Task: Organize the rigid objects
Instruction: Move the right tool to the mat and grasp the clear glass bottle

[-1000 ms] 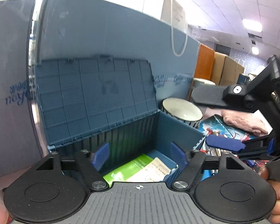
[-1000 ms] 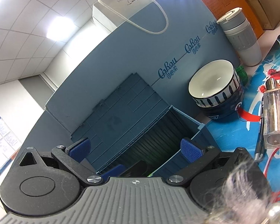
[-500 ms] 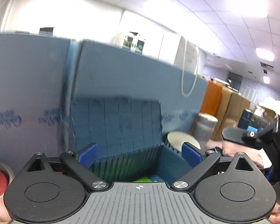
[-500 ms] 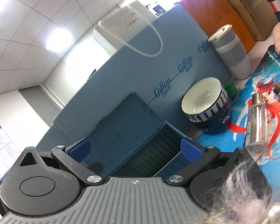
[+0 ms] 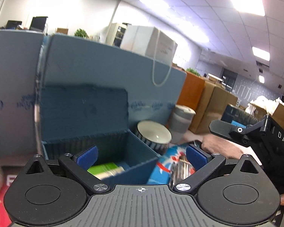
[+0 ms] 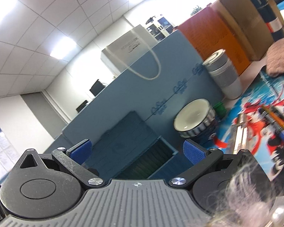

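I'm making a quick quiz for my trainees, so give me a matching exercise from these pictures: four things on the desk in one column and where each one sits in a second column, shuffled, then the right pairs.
Things
1. green flat packet
2. white ceramic bowl with a dark striped outside
3. grey lidded plastic tumbler
4. pink fuzzy cloth

Places
A. upright against the blue partition, beyond the bowl
B. inside the open blue plastic storage box
C. just right of the box, on the cartoon-print mat
D. at the mat's far edge, near the cardboard boxes

Pairs: 1-B, 2-C, 3-A, 4-D
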`<state>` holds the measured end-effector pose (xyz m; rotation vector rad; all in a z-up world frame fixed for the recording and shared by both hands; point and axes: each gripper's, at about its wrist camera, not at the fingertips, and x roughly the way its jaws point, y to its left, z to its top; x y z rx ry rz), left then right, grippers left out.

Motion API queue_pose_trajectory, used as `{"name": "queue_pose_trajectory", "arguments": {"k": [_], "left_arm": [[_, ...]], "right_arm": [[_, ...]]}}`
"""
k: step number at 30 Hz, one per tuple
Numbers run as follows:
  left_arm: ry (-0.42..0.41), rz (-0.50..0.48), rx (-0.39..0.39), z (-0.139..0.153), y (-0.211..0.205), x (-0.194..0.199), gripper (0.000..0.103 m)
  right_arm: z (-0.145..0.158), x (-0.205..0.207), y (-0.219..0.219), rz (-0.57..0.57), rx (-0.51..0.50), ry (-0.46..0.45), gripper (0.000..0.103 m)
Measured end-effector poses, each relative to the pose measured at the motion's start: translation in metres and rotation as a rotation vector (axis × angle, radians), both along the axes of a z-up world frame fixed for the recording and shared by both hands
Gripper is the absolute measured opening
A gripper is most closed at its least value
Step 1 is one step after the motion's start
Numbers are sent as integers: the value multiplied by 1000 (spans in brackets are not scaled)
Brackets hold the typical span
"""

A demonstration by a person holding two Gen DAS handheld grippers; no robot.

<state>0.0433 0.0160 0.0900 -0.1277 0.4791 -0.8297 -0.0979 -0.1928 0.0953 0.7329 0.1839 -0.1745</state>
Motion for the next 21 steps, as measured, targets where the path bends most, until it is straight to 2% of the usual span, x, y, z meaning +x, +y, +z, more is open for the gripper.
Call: {"name": "queue_pose_trajectory", "arguments": {"k": [8,12,16,19,21], "left_arm": [[32,-42,20,-10,-32,-1,101],[37,-70,28,-14,-44,1,101],[45,-106,27,-23,-46,3,101],[54,-155,33,-30,-41,6,101],[76,-154,29,-34,-38,11,101]], "right_arm": [[-4,-12,-21,-75,-87,90,103],[-10,-12,-34,-112,-96,138,103],[-17,-7,-44,-132,-117,178,103],[-26,1,-50,-116,-114,211,103],[-34,8,-52,-100,-103,232,103]]}}
